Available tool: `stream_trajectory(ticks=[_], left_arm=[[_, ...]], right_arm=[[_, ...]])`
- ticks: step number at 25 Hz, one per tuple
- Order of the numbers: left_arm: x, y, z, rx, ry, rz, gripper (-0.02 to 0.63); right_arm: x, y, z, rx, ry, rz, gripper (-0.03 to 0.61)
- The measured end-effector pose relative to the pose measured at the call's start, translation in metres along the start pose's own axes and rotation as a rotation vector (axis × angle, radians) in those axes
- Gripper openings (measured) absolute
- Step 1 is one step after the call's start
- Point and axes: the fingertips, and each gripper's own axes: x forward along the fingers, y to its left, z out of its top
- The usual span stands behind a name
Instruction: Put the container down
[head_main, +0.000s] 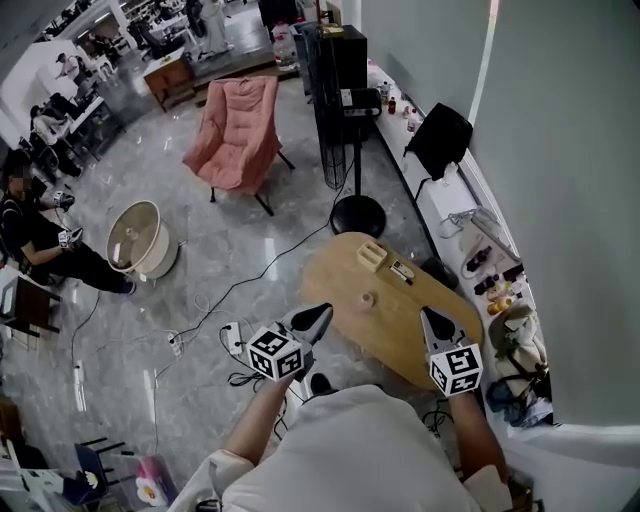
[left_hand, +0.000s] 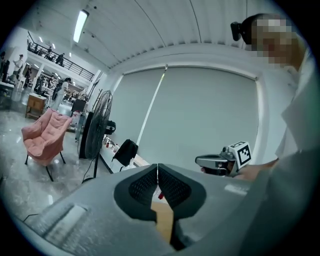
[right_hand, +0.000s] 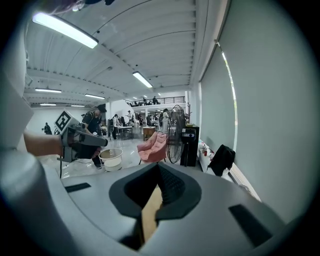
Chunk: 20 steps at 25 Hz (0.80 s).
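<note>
Left tongs pointed roughly level, jaws pressed together, nothing gripped. Strip of tan bench showed below pads. Right tongs hung right of centre, marker cube at rear, hand behind. Pink chair stood on floor at left. Tall black fan beside it. Black bag near wall, under pale blind. White sleeve filled right edge.
</note>
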Motion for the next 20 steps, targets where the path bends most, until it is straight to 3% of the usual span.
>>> stream_trajectory(ticks=[20], left_arm=[[-0.016,0.023,-0.002,-0.014,0.018,-0.060,0.023]], right_arm=[[0.011,0.040,0.006,-0.020,0.011,-0.034,0.003]])
